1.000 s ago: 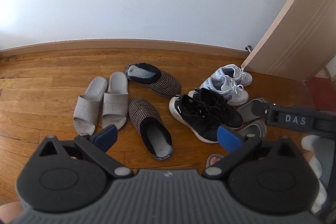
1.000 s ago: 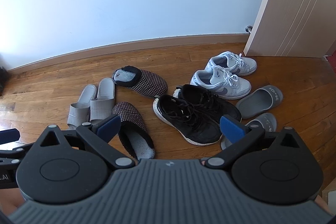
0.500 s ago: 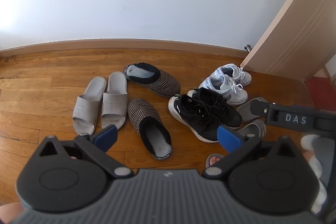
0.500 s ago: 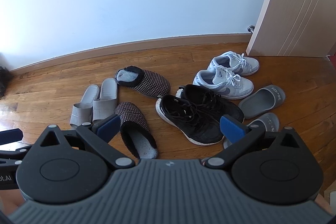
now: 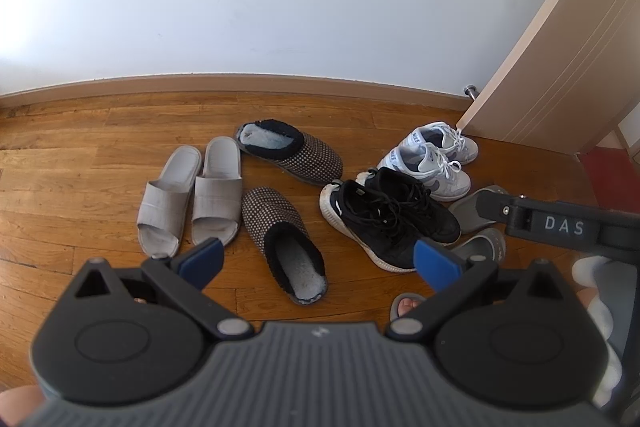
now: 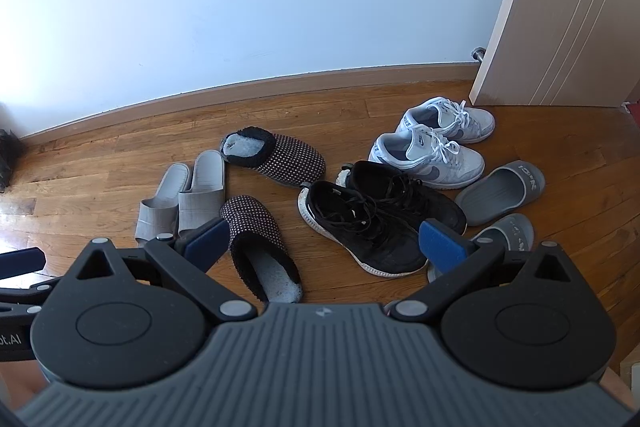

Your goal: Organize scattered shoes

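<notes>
Left wrist view: my left gripper hangs wide open and empty above a wooden plank floor, its blue pads spread apart. At 12 o'clock a pair of brown dotted slippers with black fleece collars lies splayed, one heel toward the wall, one toward me. At 10 o'clock sit light grey slides, side by side. At 1 o'clock black lace-up sneakers touch white-and-grey trainers near the beige door. A bare-toed foot in a sandal shows at 5 o'clock.

Right wrist view: my right gripper is likewise open, gripping nothing. Dark grey rubber slides lie at 2 o'clock, just beside the black sneakers
</notes>
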`<state>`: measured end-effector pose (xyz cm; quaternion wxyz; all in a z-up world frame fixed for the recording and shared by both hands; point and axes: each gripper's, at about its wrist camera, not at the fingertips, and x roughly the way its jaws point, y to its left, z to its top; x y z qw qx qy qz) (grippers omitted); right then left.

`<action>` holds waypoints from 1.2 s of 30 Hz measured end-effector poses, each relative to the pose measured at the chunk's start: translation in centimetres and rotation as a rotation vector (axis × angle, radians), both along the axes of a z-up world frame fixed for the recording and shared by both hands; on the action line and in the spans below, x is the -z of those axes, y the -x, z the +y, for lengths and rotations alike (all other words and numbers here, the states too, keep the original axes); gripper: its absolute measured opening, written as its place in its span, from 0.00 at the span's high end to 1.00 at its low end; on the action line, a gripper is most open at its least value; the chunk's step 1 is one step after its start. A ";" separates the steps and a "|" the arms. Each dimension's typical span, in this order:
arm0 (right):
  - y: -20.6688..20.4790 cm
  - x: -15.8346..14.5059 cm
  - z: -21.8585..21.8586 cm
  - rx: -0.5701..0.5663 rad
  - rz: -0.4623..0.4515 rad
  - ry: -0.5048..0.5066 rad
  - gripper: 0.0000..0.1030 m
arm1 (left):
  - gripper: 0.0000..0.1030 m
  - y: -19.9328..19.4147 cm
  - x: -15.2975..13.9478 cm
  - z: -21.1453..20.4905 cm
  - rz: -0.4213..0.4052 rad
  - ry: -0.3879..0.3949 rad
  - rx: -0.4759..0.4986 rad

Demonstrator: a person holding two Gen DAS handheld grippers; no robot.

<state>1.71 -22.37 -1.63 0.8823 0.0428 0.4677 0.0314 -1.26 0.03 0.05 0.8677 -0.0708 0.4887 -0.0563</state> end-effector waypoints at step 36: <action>-0.2 0.0 -0.5 -0.003 0.007 -0.027 0.01 | 0.00 0.1 0.0 -0.3 -0.008 0.005 0.005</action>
